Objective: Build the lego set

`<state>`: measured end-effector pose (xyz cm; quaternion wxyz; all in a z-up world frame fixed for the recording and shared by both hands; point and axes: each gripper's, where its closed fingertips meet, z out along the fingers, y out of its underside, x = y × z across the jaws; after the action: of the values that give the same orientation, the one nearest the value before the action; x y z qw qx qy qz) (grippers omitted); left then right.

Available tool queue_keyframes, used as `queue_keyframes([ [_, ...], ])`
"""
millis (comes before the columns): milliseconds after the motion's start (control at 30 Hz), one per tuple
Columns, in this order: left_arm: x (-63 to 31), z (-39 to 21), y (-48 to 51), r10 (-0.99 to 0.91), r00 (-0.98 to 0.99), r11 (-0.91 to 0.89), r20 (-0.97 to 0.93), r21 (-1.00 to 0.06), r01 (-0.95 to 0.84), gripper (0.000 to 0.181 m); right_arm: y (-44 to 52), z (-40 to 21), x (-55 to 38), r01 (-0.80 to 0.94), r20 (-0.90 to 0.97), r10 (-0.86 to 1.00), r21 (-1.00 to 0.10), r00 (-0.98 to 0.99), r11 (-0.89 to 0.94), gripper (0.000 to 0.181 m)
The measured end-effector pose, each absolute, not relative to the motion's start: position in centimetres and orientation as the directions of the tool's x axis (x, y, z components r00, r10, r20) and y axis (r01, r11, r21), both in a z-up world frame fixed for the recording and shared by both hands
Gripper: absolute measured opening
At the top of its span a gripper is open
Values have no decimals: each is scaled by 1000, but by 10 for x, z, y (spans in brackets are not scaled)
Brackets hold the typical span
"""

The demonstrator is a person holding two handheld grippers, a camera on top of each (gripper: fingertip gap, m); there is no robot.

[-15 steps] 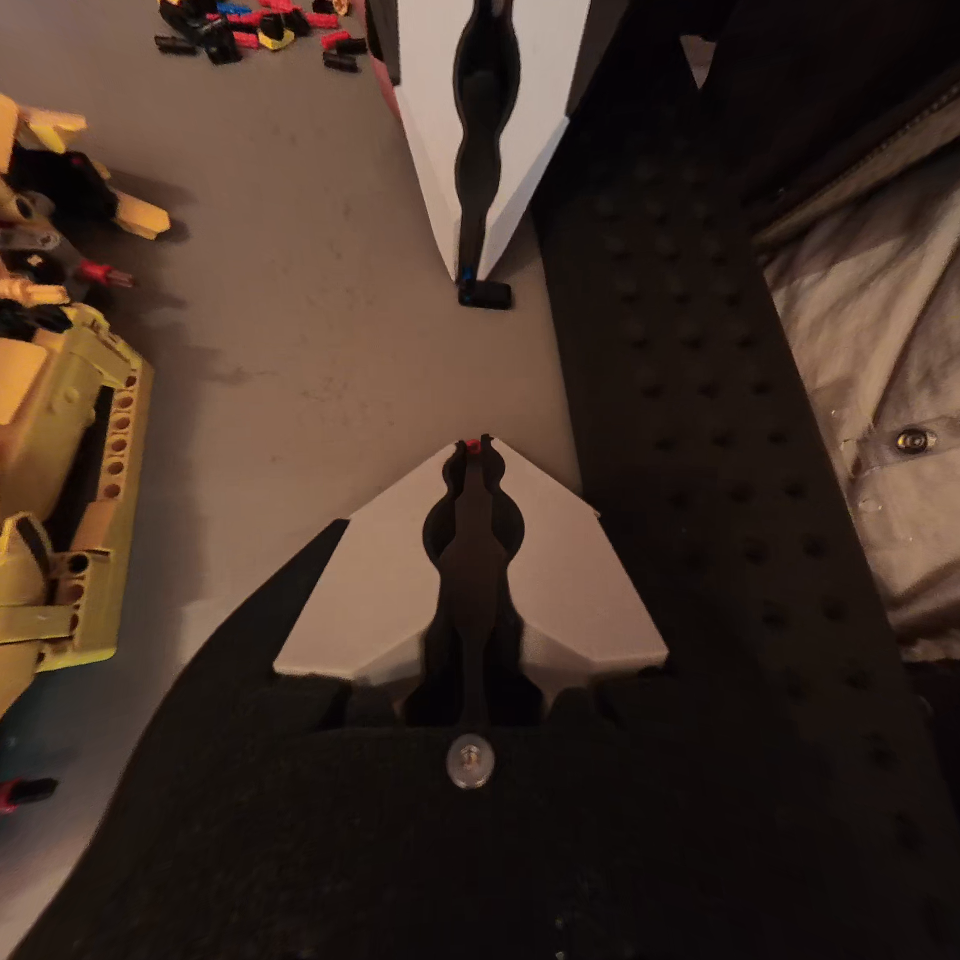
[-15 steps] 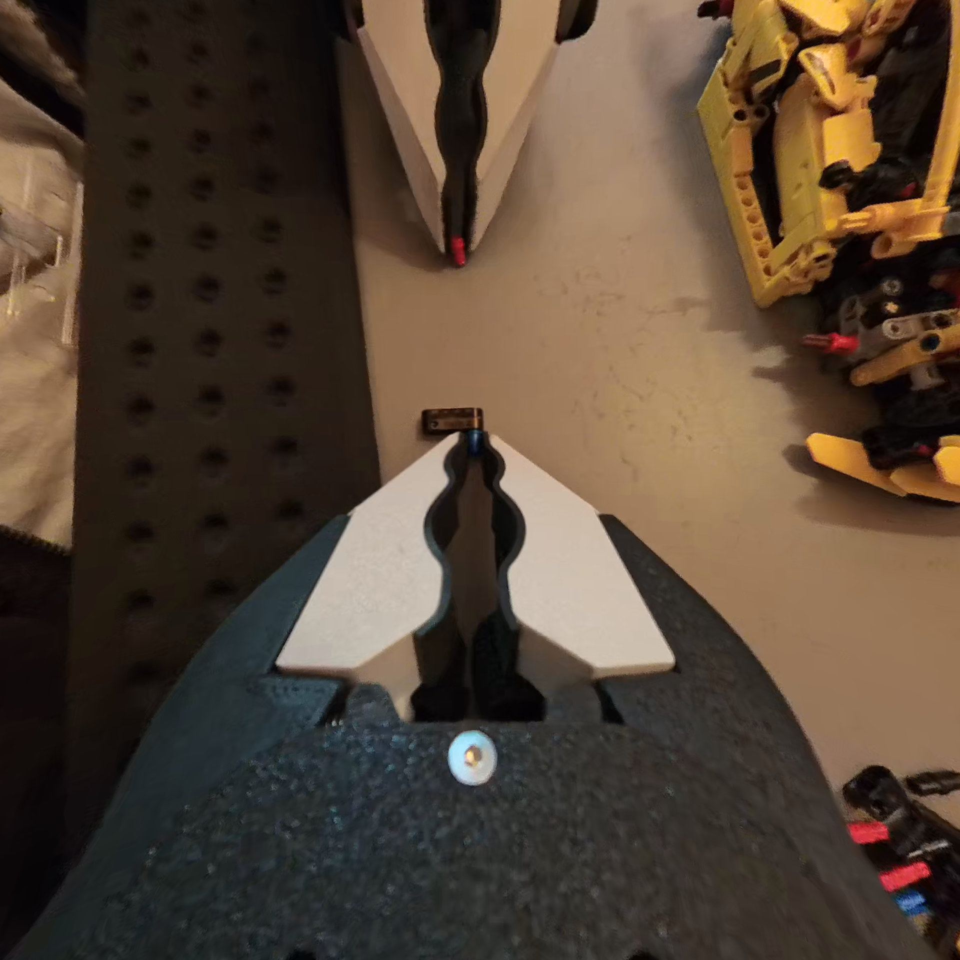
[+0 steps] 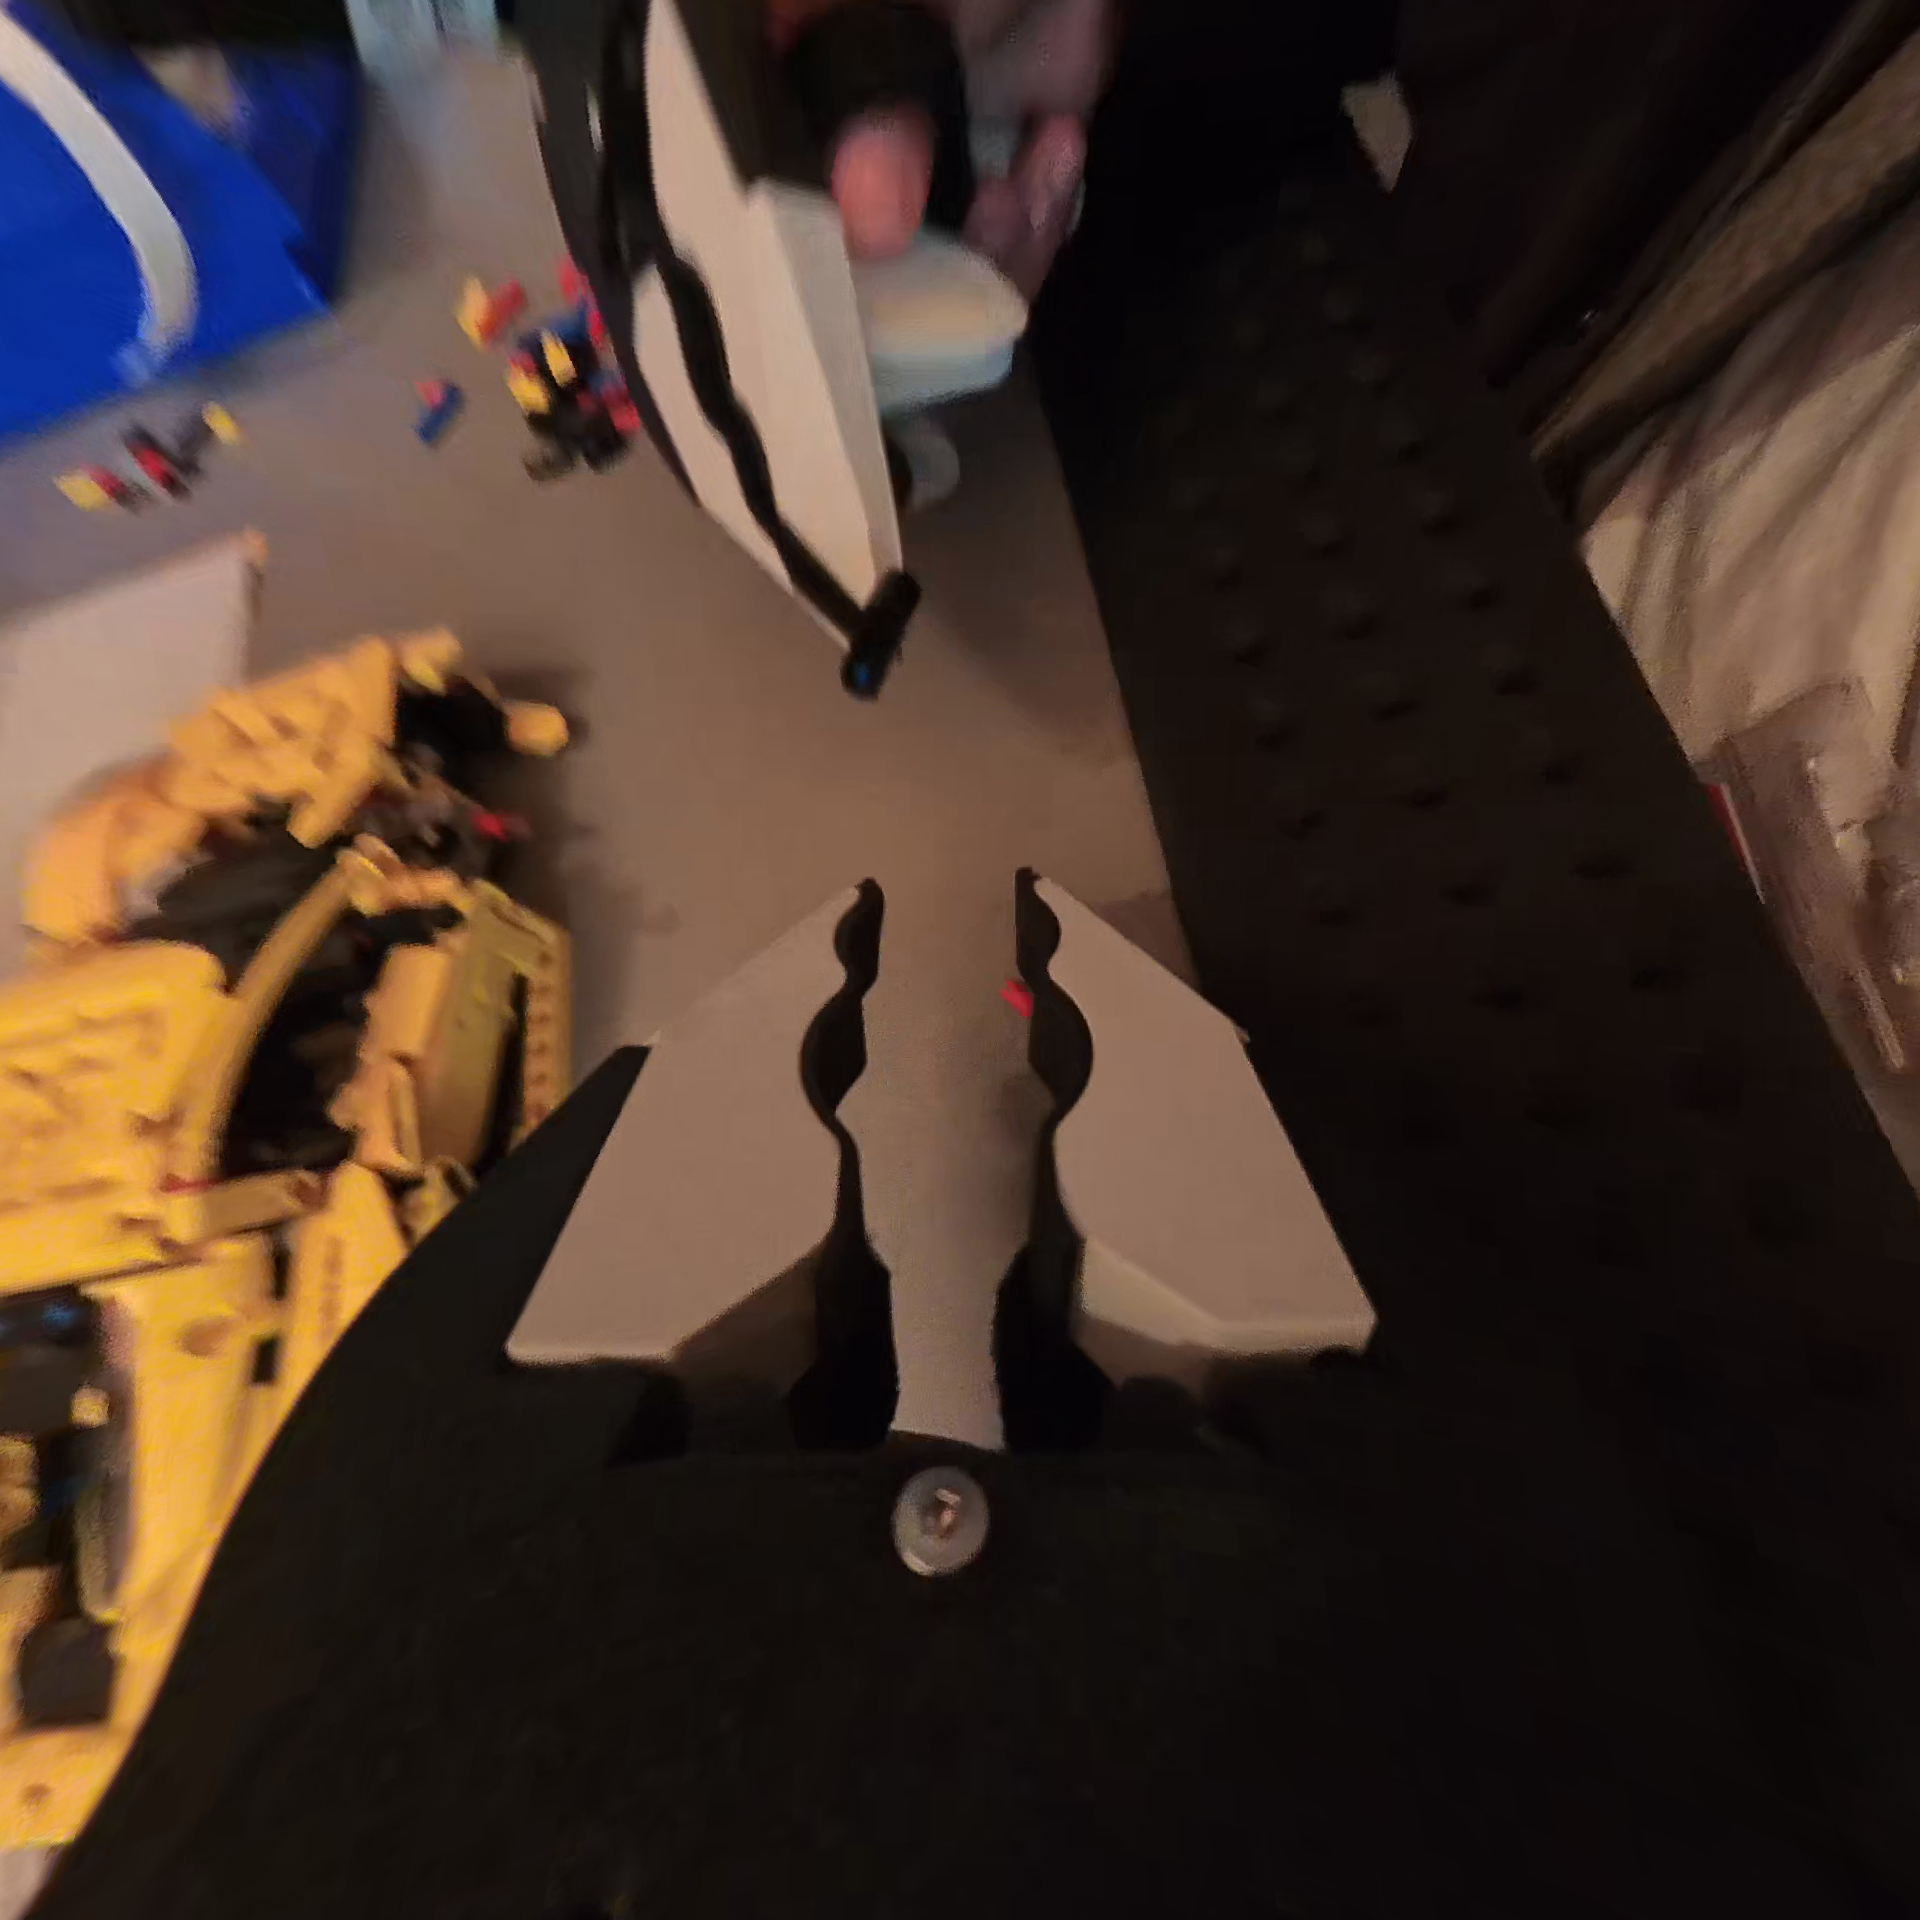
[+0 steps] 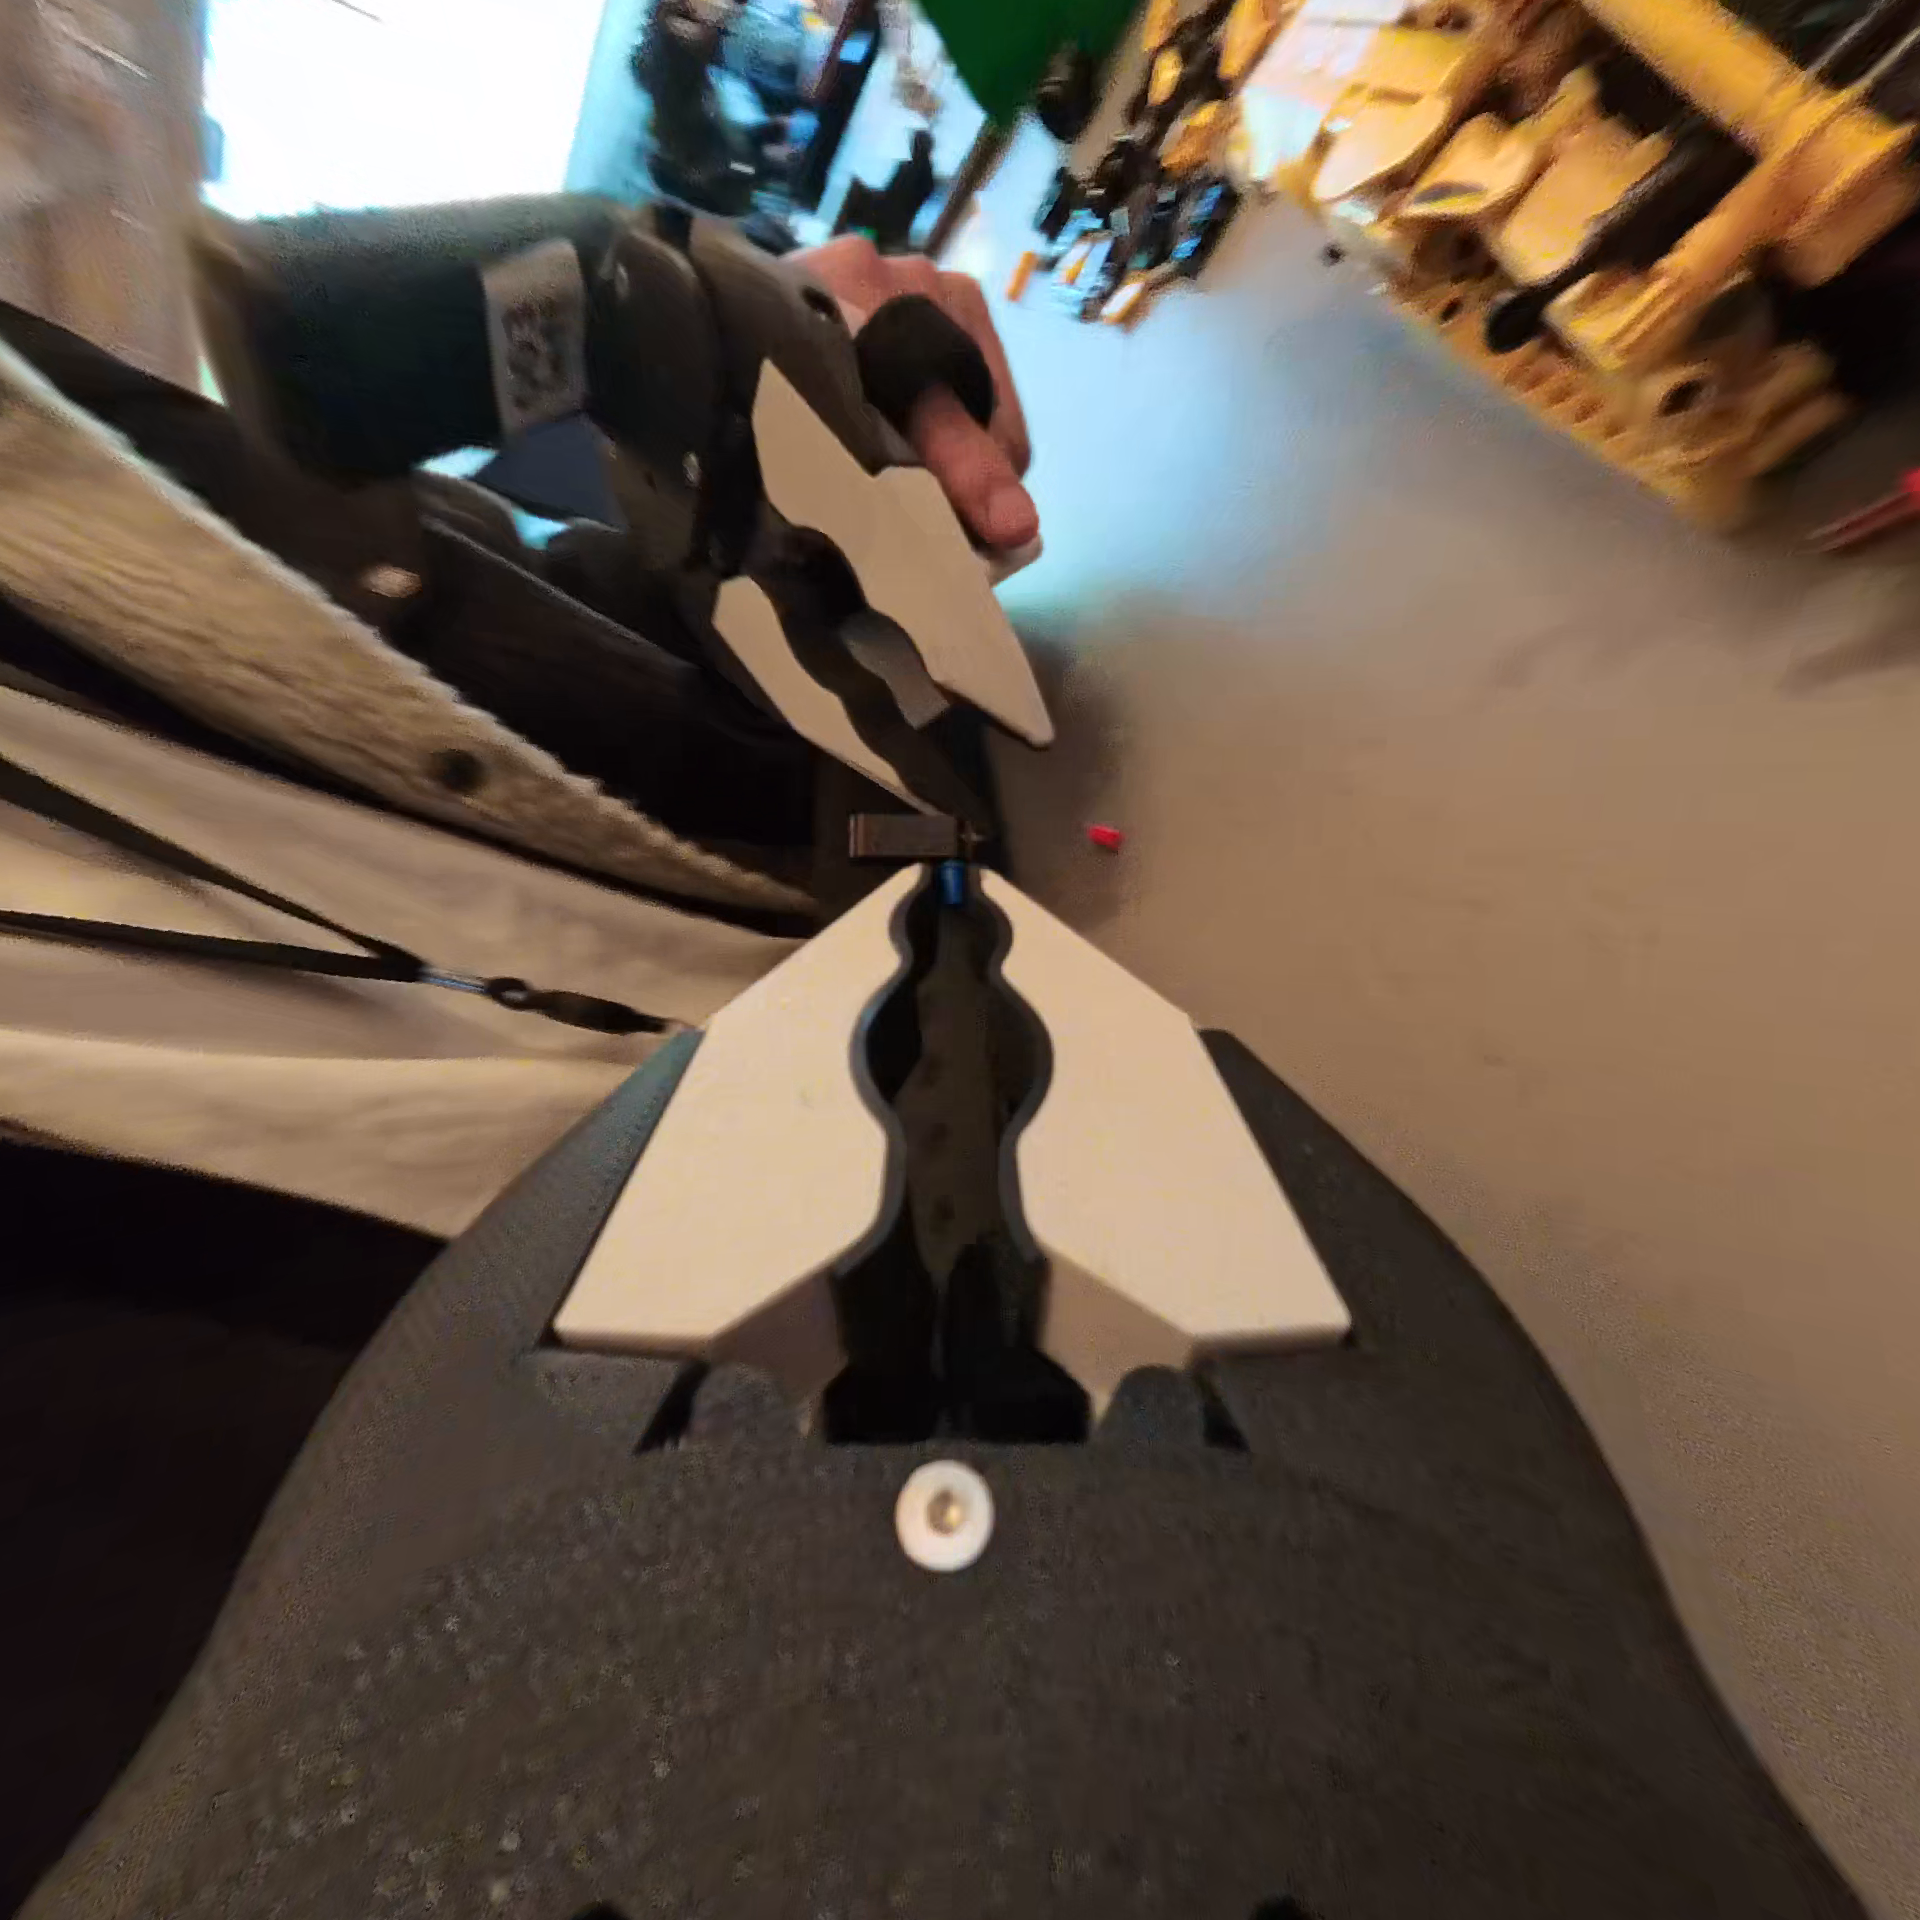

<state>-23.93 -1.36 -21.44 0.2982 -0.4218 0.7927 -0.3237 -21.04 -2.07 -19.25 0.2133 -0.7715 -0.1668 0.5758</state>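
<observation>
Blur over yellow model [image 3: 260,1039]; left tool [image 3: 943,894] spread, right tool [image 4: 951,878] pinching blue-pinned black piece [image 4: 914,834]

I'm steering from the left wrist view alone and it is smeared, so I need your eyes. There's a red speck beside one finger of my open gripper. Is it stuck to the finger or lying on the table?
Observer: The right wrist view shows the small red plastic pin lying on the grey table, apart from the open left gripper.
Operator: And what exactly does the other gripper pinch?
Observer: The right gripper is shut on a short blue pin. The small black beam on the pin's end sits crosswise just beyond the fingertips.
</observation>
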Motion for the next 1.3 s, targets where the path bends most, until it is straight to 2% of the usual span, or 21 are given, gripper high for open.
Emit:
queue_keyframes([
  [100,-230,-187,-19,-848,-472,440,-240,-815,-377,26,-26,-178,-221,19,-901,423,-423,101,-906,2],
  [200,-228,-165,-27,-854,-499,340,-149,-886,-317,26,-31,-159,-230,26,-924,379,-380,-57,-924,3],
  [267,-227,-156,-32,-853,-506,298,-125,-913,-277,24,-33,-159,-235,54,-929,362,-366,-75,-929,3],
  [333,-227,-152,-35,-851,-513,276,-115,-928,-250,12,-35,-156,-238,57,-927,361,-368,-101,-928,3],
  [400,-228,-153,-35,-861,-498,252,-97,-934,-253,9,-32,-157,-236,37,-927,364,-368,-90,-929,3],
  [500,-225,-154,-27,-897,-441,163,-24,-946,-279,8,-24,-158,-232,-25,-877,481,-481,-15,-877,3],
  [633,-221,-156,-13,-920,-345,-64,188,-938,-340,7,-1,-143,-215,-162,-638,729,-769,248,-618,13],
  [700,-221,-152,-13,-899,-337,-161,279,-927,-338,7,0,-139,-216,-143,-546,768,-835,334,-532,15],
  [833,-218,-142,-14,-859,-350,-273,374,-913,-304,8,0,-141,-224,-115,-494,778,-863,388,-491,14],
  [1033,-216,-148,-15,-851,-325,-297,412,-889,-350,7,-1,-143,-228,-118,-476,786,-875,394,-470,6],
  [1167,-219,-153,-12,-853,-282,-327,440,-870,-369,8,2,-146,-226,-170,-538,749,-840,388,-516,6],
  [1233,-232,-176,-4,-909,-200,-250,365,-863,-438,22,4,-149,-219,-185,-556,725,-827,406,-531,5],
  [1300,-255,-209,-5,-959,-150,-119,239,-826,-550,23,2,-171,-215,-43,-491,715,-837,498,-545,5],
])
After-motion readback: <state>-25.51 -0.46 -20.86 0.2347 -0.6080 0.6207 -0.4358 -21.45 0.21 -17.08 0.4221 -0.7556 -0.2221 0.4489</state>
